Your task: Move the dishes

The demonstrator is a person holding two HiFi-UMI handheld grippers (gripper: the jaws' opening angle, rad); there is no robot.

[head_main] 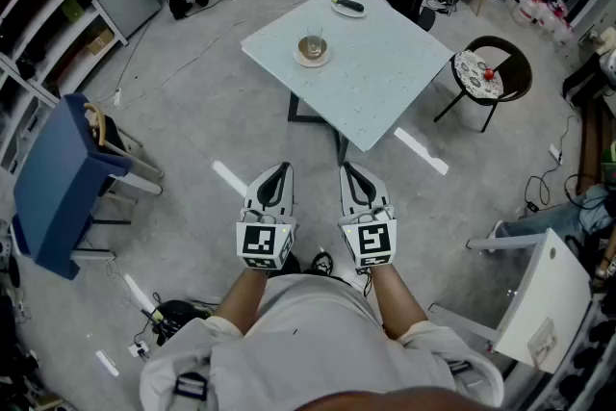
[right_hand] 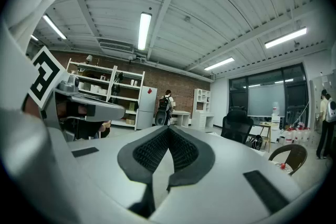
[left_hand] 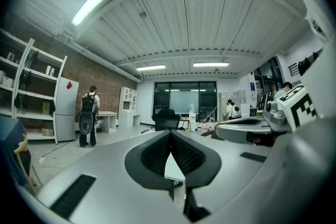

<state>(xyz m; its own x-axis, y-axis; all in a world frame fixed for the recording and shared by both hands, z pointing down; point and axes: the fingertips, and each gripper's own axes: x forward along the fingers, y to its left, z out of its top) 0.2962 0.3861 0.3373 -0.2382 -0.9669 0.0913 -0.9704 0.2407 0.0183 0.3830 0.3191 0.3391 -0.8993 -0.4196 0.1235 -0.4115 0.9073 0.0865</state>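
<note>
Head view: the bowl point(head_main: 312, 46) sits on its saucer point(head_main: 313, 61) on the bench point(head_main: 385, 91), well apart from the left tool point(head_main: 277, 174) and right tool point(head_main: 350, 172). The person should step closer, then spread the jaws.

Left gripper view: clenched, empty.

Right gripper view: clenched, empty. Neither gripper view shows the bowl.

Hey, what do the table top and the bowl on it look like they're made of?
Table: pale, matte blue-green top, probably laminate or frosted glass. Bowl: shiny and brownish, likely glass or glazed ceramic, too small to tell. Plate under it: white, probably ceramic.
</note>
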